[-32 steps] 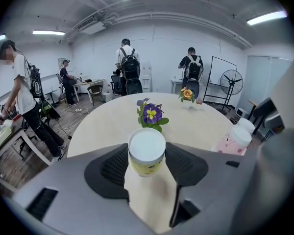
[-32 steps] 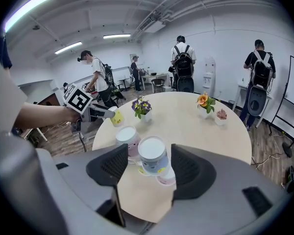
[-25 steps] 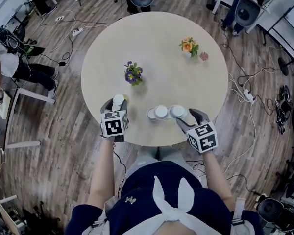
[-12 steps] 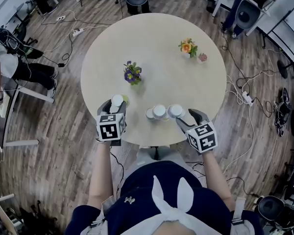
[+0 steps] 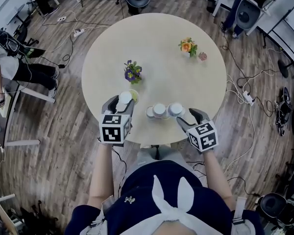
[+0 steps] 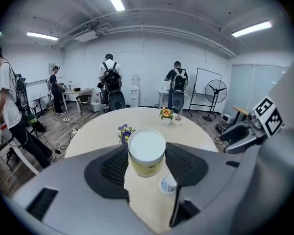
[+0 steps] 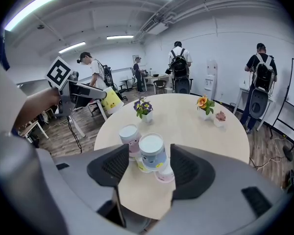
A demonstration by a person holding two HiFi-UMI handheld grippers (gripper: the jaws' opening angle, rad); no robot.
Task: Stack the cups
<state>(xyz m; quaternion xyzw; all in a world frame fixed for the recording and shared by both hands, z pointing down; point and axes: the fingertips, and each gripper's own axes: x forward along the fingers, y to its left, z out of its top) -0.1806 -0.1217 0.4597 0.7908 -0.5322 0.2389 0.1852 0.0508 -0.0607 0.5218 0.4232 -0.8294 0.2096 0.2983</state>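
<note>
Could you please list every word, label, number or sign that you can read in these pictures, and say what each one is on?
No text here can be read.
On the yellow cup: a small dark print on its side, too small to read.
On the blue cup and the pink cup: coloured prints, too blurred to read.
On the marker cubes: black-and-white square patterns only, no words.

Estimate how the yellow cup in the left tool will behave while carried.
The yellow cup looks small, likely paper or plastic, so probably light and crushable. Held off the table only between the left tool's two pads, its smooth sides might slip or tilt.
</note>
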